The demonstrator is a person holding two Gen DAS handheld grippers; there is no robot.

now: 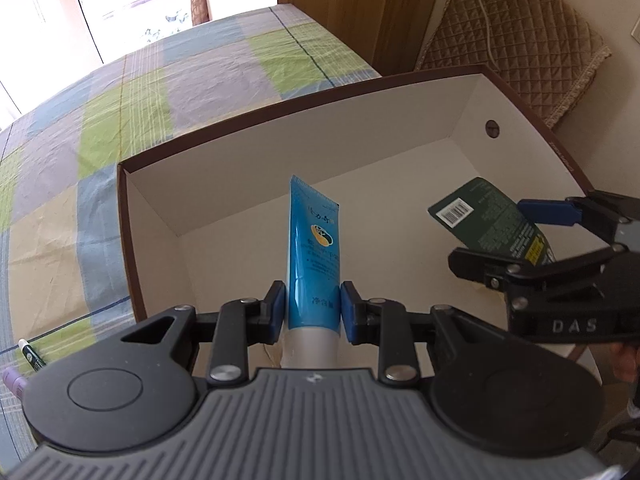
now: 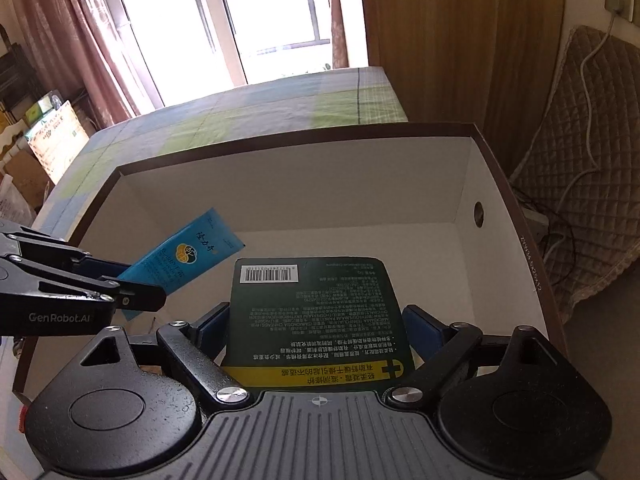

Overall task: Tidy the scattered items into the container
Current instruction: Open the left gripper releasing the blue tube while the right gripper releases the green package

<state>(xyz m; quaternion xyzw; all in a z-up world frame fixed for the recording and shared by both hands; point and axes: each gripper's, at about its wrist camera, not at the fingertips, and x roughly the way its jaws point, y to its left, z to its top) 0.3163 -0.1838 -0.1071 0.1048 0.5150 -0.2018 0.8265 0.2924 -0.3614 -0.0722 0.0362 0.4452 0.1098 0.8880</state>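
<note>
Left wrist view: the left claw [image 1: 313,307] pinches a glossy blue plastic tube [image 1: 313,248] near its white cap, crimped end forward over the open brown-rimmed white cardboard box [image 1: 360,92], likely for a clean drop. Alongside, the right claw [image 2: 316,326] clamps a flat dark-green printed tube [image 2: 316,312] above the same box; a small pen [image 1: 31,355] waits on the checked bedsheet [image 1: 120,120].

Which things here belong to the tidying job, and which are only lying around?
Job: blue tube in left gripper; green tube in right gripper; box.

Lying about: quilted cushion, white cable, checked cloth.
</note>
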